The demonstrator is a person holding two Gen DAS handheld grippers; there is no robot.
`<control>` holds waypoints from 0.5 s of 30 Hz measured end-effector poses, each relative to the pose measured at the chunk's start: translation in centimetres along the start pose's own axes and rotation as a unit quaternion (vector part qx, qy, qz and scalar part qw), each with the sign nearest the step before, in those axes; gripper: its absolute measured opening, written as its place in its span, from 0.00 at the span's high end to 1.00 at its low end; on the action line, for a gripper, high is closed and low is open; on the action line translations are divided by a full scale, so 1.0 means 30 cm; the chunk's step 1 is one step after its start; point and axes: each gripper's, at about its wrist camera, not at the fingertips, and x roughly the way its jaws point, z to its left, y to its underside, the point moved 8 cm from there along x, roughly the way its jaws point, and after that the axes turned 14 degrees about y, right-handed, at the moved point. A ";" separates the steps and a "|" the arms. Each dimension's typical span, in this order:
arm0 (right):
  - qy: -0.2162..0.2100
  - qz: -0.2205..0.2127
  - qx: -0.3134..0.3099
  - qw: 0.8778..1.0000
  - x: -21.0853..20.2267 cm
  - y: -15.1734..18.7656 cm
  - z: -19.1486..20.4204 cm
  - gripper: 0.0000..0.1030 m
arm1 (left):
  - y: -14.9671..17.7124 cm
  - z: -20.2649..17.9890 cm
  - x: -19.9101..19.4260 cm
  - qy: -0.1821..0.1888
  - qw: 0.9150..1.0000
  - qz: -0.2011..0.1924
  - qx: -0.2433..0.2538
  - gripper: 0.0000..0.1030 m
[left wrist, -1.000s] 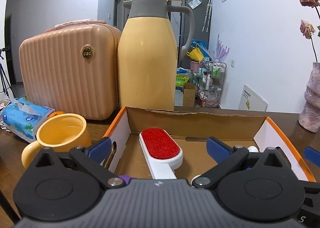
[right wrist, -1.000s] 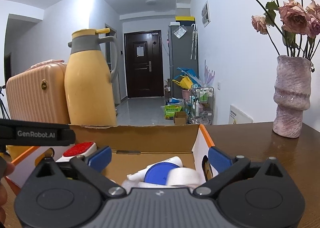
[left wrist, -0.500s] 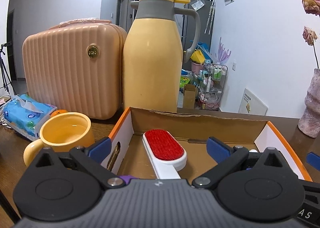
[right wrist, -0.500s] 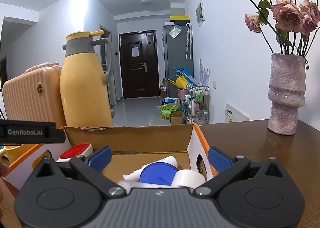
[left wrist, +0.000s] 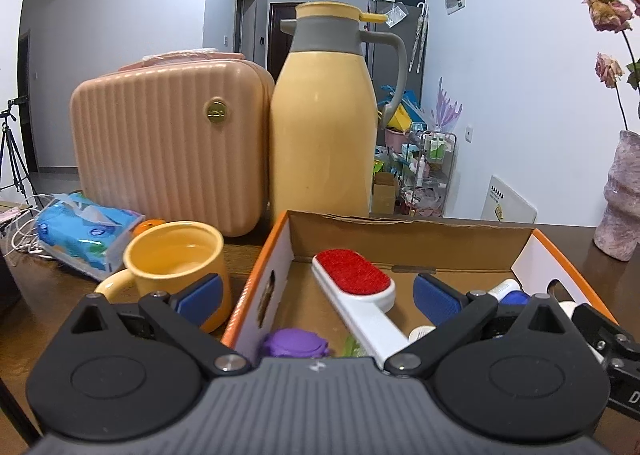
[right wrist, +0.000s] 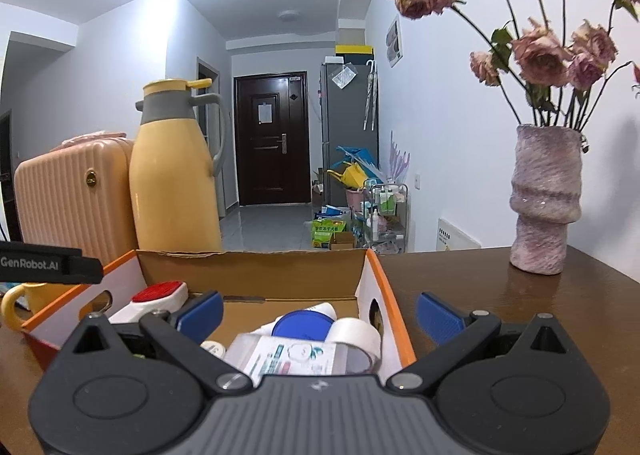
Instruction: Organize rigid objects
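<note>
Both tools stand wide open and carry nothing. The left hand-held gripper [left wrist: 316, 293] hangs above the near-left part of the cardboard box [left wrist: 404, 227], its left pad just over the yellow mug [left wrist: 176, 263], which stands on the tabletop [left wrist: 48, 287] touching or just beside the box's left wall. The right hand-held gripper [right wrist: 318, 313] hovers over the box's near-right part.

Inside the box lie the lint brush [left wrist: 354, 279] with its red pad up, a purple lid-like item [left wrist: 294, 341] at the near-left corner, and on the right a blue-capped jar [right wrist: 304, 329], a roll of white tape [right wrist: 354, 335] and a labelled clear packet [right wrist: 296, 359].

The likeliest trouble, as I judge it, is at the box's left wall: the left tool's open fingers straddle it, so a descent could catch the rim and shove the light box, or knock the mug. The mug appears to hold liquid, though that is unclear; a bump could spill it toward the tissue pack [left wrist: 86, 231]. On the right, the crowded items overlap, so a closing grip may pinch two at once or skid the packet. A wide swing could also reach the vase [right wrist: 546, 199] near the right edge.
</note>
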 end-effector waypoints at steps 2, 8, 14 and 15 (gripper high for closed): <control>0.000 -0.002 -0.001 1.000 -0.036 0.004 -0.006 0.00 | 0.010 0.008 -0.034 0.000 1.000 -0.001 -0.001 0.00; -0.003 -0.009 -0.003 1.000 -0.158 0.027 -0.028 0.00 | 0.047 0.022 -0.158 -0.001 1.000 -0.009 -0.001 0.00; -0.015 -0.015 0.009 1.000 -0.313 0.051 -0.068 0.00 | 0.087 0.011 -0.332 0.005 1.000 -0.027 0.008 0.00; -0.016 -0.019 0.008 1.000 -0.343 0.056 -0.078 0.00 | 0.095 0.005 -0.372 0.008 0.999 -0.033 0.009 0.00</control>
